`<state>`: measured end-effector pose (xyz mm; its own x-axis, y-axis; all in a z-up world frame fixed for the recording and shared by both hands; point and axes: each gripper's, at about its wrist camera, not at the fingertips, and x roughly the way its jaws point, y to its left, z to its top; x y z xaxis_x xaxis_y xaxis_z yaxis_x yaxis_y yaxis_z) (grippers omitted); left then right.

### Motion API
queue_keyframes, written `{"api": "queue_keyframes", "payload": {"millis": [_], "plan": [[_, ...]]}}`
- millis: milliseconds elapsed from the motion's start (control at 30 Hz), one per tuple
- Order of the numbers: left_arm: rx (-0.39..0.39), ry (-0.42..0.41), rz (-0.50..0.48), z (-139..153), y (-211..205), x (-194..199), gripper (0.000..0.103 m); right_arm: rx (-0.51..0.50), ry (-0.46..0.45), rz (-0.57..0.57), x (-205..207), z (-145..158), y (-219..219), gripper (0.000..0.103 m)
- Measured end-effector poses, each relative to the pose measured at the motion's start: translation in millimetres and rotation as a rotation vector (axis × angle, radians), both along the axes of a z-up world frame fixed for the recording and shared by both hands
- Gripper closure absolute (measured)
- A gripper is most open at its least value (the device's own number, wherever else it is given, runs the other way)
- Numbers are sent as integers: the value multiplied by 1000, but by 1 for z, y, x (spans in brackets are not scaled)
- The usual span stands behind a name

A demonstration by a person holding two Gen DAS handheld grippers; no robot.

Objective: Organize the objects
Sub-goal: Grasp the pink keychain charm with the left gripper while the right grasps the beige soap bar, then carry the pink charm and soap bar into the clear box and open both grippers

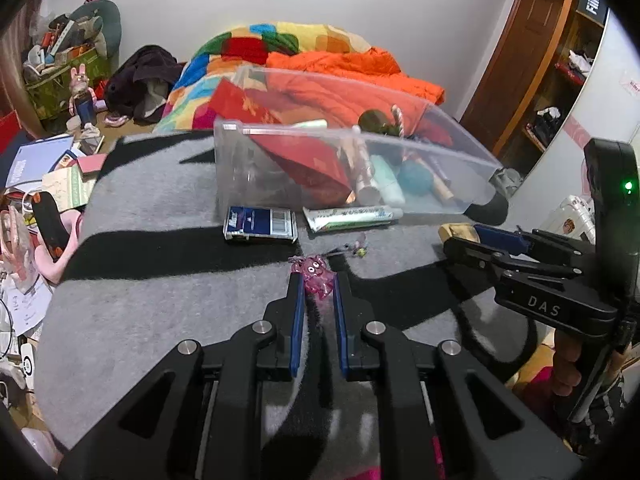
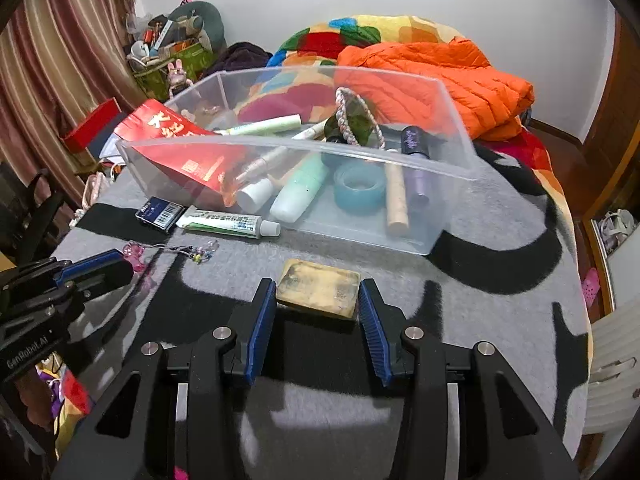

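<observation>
Through the left wrist camera, the left gripper [image 1: 317, 280] had its blue pads drawn close together on a pink translucent charm [image 1: 315, 276], which sat pinched between the fingertips in front of the clear plastic bin [image 1: 280, 168]. The bin stood on the grey and black blanket [image 1: 160, 280]. Against the bin's near wall lay a dark blue box [image 1: 261, 225] and, to the right of that box, a white tube with green print [image 1: 352, 217]. Between the tube and the charm lay a small beaded strap [image 1: 355, 249]. Inside the bin were a red packet [image 1: 304, 160], pale tubes and a teal roll of tape [image 1: 416, 178]. To the right of the bin, the right gripper [image 1: 460, 240] reached in with a tan block [image 1: 458, 232] at its tips.

Through the right wrist camera, the right gripper [image 2: 317, 294] stood about half spread, its pads pressing the two short ends of the tan block [image 2: 319, 289], in front of the bin [image 2: 456, 160]. The bin held the red packet [image 2: 180, 148], a mint bottle [image 2: 300, 188], the tape roll [image 2: 359, 192], a beige stick [image 2: 397, 196], a purple bottle [image 2: 416, 152] and a braided cord ring [image 2: 356, 116]. The white tube [image 2: 228, 223] and blue box [image 2: 159, 212] lay by the bin's near left corner. Left of the bin, the left gripper [image 2: 128, 266] met the charm [image 2: 135, 254], the beaded strap [image 2: 200, 254] trailing toward the bin.
</observation>
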<state>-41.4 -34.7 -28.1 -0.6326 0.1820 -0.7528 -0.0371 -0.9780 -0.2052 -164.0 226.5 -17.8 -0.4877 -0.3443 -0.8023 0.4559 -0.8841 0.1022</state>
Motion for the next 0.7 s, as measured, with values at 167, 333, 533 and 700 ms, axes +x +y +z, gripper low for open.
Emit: {"api": "queue_keyframes", "payload": {"millis": [167, 333, 533, 700], "plan": [[5, 62, 5, 25, -1, 5, 90, -36, 40, -10, 5, 20, 10, 64], [1, 137, 2, 54, 1, 7, 90, -70, 92, -22, 5, 43, 18, 64], [6, 217, -3, 84, 1, 1, 90, -105, 150, -34, -3, 67, 22, 64], [26, 267, 1, 104, 0, -16, 90, -121, 195, -50, -14, 81, 20, 64]]}}
